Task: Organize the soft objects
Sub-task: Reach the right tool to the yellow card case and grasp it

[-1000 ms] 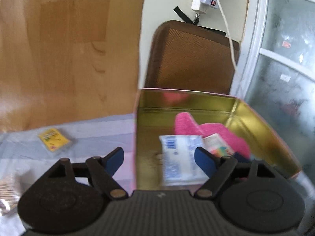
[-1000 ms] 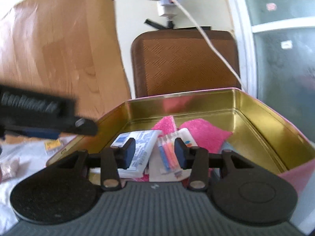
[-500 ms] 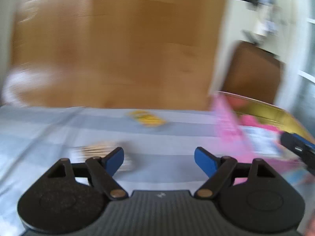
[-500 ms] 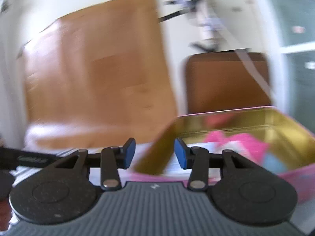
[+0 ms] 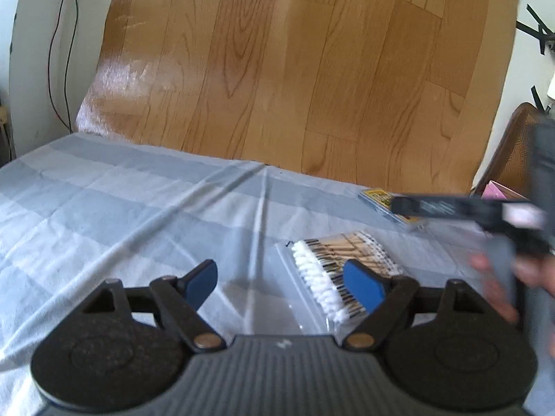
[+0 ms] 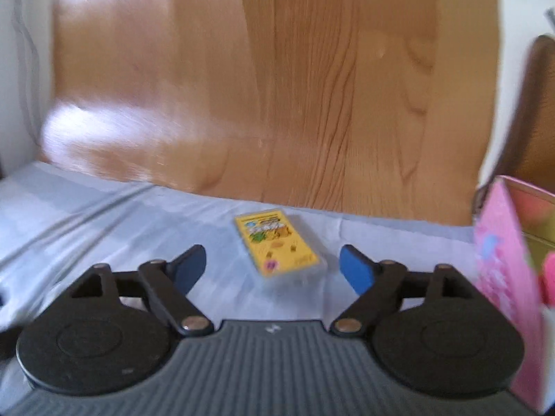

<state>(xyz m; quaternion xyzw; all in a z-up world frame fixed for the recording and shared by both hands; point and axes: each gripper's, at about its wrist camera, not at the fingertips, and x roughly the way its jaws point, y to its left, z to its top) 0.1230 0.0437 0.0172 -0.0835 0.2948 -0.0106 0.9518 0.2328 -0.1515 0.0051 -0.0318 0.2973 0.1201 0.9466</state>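
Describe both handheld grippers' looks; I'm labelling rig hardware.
The left gripper and right gripper match: blue finger pads, black linkage arms with metal pivot pins, two black round discs, and a ribbed grey body bearing a small white mark. No cables or sleeves show.

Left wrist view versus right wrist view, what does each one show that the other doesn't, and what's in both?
Only the left wrist view shows the clear bag of cotton swabs lying on the cloth just ahead of the open left gripper, plus the blurred right gripper from the side. Only the right wrist view shows the pink tin at its right edge. Both share the yellow packet, the blue-grey striped cloth and the wood-grain backdrop.
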